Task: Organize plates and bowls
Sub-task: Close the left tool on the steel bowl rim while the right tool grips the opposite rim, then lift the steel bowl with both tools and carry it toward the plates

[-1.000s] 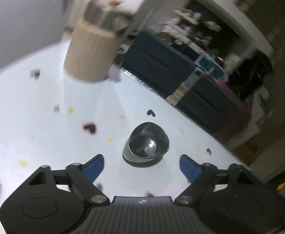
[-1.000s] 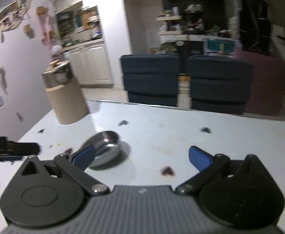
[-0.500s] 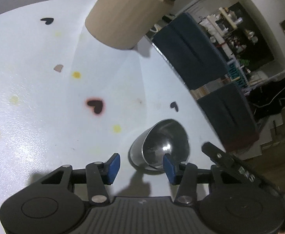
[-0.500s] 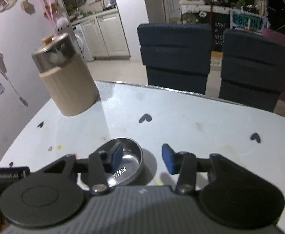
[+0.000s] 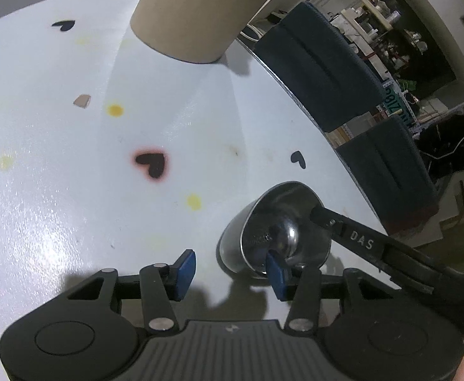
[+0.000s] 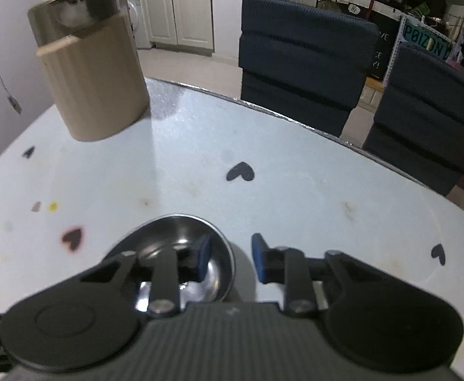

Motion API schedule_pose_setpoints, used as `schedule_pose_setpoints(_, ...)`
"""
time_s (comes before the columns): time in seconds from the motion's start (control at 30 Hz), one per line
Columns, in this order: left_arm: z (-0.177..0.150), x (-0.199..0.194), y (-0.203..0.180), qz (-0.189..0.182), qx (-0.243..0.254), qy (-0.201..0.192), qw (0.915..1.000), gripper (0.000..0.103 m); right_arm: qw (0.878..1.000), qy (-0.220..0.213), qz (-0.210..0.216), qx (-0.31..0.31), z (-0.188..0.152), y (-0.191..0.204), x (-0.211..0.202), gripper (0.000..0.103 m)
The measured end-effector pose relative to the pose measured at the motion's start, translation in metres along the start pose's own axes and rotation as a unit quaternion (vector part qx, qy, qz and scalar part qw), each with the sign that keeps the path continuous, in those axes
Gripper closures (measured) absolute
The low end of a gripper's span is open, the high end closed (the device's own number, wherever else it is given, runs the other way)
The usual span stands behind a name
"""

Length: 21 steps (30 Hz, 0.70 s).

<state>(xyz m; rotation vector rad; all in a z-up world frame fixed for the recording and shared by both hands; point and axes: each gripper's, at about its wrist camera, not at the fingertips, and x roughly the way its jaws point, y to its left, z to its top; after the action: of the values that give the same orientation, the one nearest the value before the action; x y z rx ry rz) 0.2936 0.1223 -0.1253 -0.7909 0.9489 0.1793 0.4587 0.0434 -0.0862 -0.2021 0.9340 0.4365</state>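
Observation:
A small steel bowl (image 5: pixel 273 231) sits on the white table (image 5: pixel 73 190), tilted in the left wrist view. My left gripper (image 5: pixel 230 270) is partly open; its right pad is inside the bowl and its left pad is outside on the table side, straddling the near rim without clamping it. My right gripper (image 6: pixel 230 258) is also partly open around the same bowl (image 6: pixel 181 238): its left pad is inside, its right pad outside the rim. A right gripper finger (image 5: pixel 352 238) reaches into the bowl from the right.
A tall beige ribbed canister (image 6: pixel 95 82) with a steel lid stands at the table's far left; it also shows in the left wrist view (image 5: pixel 200 9). Two dark blue chairs (image 6: pixel 301 63) stand behind the far table edge. Heart stickers dot the table.
Both grippers have closed in from wide open and moved onto the bowl, each now straddling its rim. The right gripper's finger has entered the bowl in the left wrist view.

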Motion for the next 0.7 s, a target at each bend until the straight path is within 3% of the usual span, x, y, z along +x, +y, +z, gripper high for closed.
schedule_pose_setpoints(0.2,0.004,0.001,0.002,0.006,0.001,-0.006,1.0000,0.054,1.000,0.007,0.003,0.003,-0.011,-0.007,-0.008,0.093)
schedule_pose_setpoints(0.37,0.005,0.001,0.000,0.016,0.025,-0.013,0.9995,0.057,0.999,0.018,0.016,0.030,-0.030,-0.021,-0.018,0.093)
schedule_pose_setpoints(0.7,0.000,0.002,-0.013,0.006,0.068,-0.019,0.9975,0.095,0.999,0.007,0.020,0.043,-0.053,-0.025,-0.040,0.097)
